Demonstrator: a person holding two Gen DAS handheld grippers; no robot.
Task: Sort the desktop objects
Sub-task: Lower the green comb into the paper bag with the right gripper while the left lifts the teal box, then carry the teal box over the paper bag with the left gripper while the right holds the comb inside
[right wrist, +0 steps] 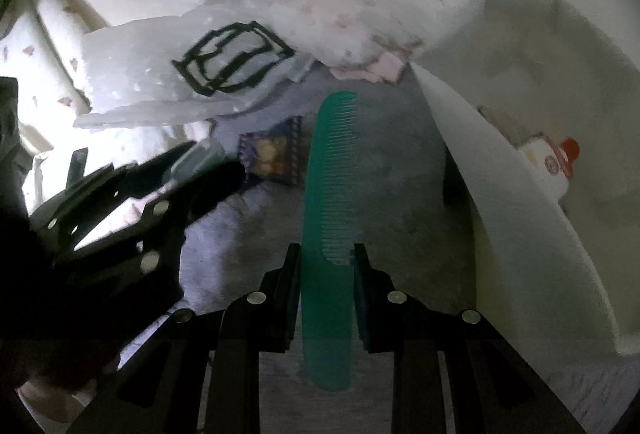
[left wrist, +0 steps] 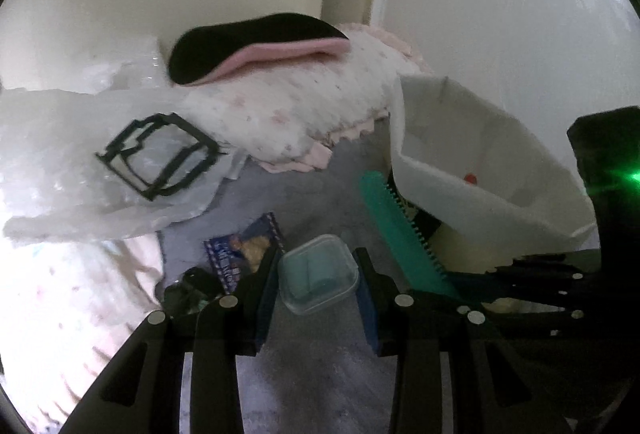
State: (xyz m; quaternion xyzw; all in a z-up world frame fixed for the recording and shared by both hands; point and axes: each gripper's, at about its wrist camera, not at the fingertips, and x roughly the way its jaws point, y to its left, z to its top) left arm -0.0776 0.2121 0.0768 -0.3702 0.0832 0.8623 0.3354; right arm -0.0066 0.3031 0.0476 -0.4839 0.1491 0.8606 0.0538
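Observation:
My left gripper (left wrist: 318, 276) is shut on a small clear plastic box (left wrist: 318, 274) with a teal roll inside, held above the grey surface. My right gripper (right wrist: 326, 254) is shut on a long green comb (right wrist: 330, 193), its teeth toward the right finger. The comb also shows in the left wrist view (left wrist: 400, 230), slanting beside a white storage bin (left wrist: 480, 169). In the right wrist view the left gripper (right wrist: 188, 169) reaches in from the left with the box. The white bin (right wrist: 500, 173) stands at the right and holds a bottle with a red cap (right wrist: 558, 157).
A blue snack packet (left wrist: 246, 246) lies on the grey surface (left wrist: 304, 193). A clear plastic bag with a black logo (left wrist: 156, 153) lies at the left. A folded pink-dotted cloth (left wrist: 288, 113) with a black and pink pad (left wrist: 256, 45) on it sits behind.

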